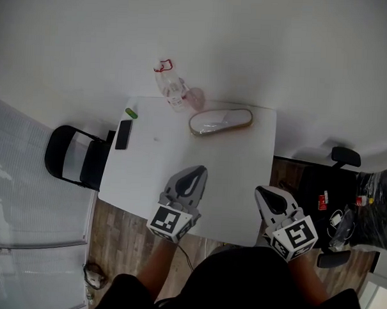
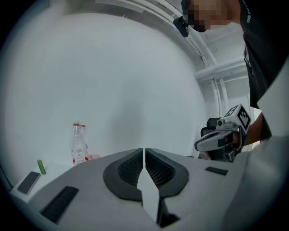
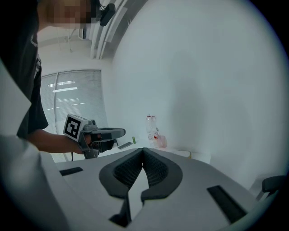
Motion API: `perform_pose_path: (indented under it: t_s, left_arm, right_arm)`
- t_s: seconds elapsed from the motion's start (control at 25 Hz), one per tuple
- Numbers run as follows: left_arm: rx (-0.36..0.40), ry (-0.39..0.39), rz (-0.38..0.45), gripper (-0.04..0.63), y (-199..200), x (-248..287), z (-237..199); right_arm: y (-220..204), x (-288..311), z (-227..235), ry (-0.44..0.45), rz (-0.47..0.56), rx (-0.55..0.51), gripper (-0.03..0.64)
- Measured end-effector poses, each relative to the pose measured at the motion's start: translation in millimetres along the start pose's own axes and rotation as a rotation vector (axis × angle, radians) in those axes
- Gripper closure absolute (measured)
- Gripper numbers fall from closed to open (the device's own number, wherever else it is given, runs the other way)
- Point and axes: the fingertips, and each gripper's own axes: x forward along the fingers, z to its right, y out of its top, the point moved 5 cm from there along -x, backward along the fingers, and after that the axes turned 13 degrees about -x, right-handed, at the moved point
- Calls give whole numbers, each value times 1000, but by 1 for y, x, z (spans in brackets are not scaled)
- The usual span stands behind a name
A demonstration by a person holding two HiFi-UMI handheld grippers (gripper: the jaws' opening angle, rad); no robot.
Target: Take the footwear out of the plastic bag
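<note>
White rectangular surface (image 1: 180, 176), matte and smooth. Footwear (image 1: 228, 119): flat oval slipper-like shape with a tan rim and pale top, lying at the far right of the surface inside a clear, glossy plastic bag (image 1: 204, 125), neither gripper touching it. Just left of it is a small pink translucent thing (image 1: 196, 98), then a clear plastic bottle (image 1: 171, 87) with red cap and label, upright. On the far left edge are a slim black phone (image 1: 123, 134), lying flat, and a short green cylinder (image 1: 131, 113). Black chair (image 1: 75, 157) stands left of the surface.

Left gripper (image 1: 194, 176) and right gripper (image 1: 271, 197) both hover over the near edge, well apart from the bag. Left fingers (image 2: 128, 169), dark ribbed pads, are pressed together with nothing between them. Right fingers (image 3: 156, 169) are the same, pressed together and empty.
</note>
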Motion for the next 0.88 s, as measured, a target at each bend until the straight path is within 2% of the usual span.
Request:
perform_pose_path:
  t_s: [0.12, 0.4, 0.6, 0.72, 0.76, 0.84, 0.88]
  left_arm:
    - [34, 4, -36, 583, 4, 33, -16]
    - [187, 16, -144, 583, 14, 101, -58]
    - [313, 25, -256, 581, 8, 141, -94]
    - [351, 12, -320, 576, 0, 165, -116]
    - [352, 1, -346, 536, -5, 173, -122]
    - [344, -28, -414, 371, -17, 189, -134]
    - [346, -41, -451, 341, -24, 195, -140]
  right_arm:
    - [2, 15, 22, 24, 3, -7, 600]
    - [5, 51, 72, 66, 7, -6, 600]
    - [5, 77, 98, 101, -2, -12, 600]
    - [-2, 89, 108, 121, -11, 2, 600]
    - [-6, 92, 111, 126, -15, 8, 600]
    - [-13, 98, 117, 131, -27, 25, 600]
    - [-17, 100, 119, 131, -33, 36, 600]
